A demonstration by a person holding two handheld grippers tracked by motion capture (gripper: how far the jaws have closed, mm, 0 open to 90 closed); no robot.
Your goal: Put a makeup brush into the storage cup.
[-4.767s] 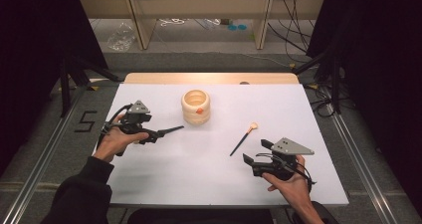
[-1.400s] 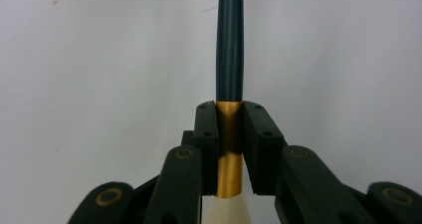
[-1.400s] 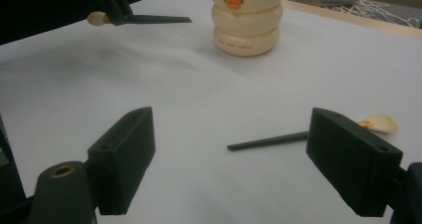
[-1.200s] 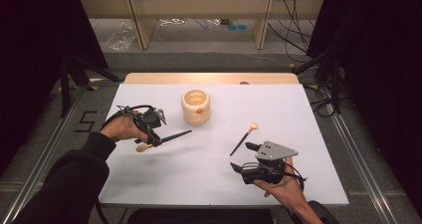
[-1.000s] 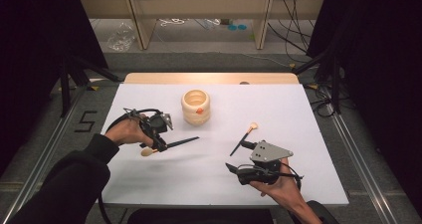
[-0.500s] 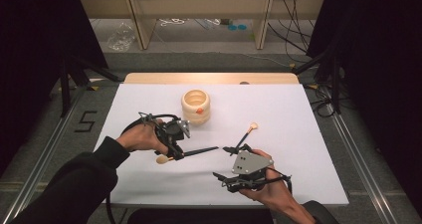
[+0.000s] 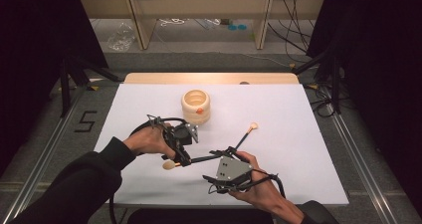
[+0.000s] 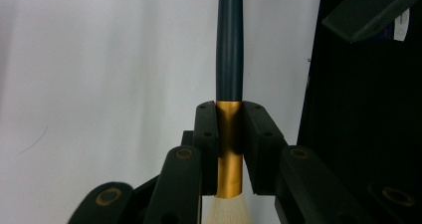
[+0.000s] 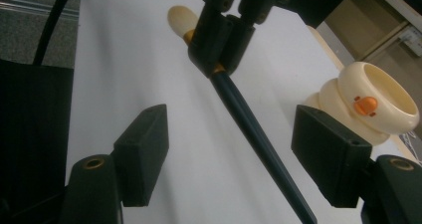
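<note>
The brush hangs just above the table, near its front edge, lying almost level. Its long axis runs left to right in the high view, with the pale bristle tip toward the left and the dark handle toward the right tongs. These have just been closing; their jaws stand apart on either side of the handle without touching it. The left tongs are clamped on the brush's gold ferrule. Farther back a second brush lies slanted on the table. Beyond it stands a cream cup.
</note>
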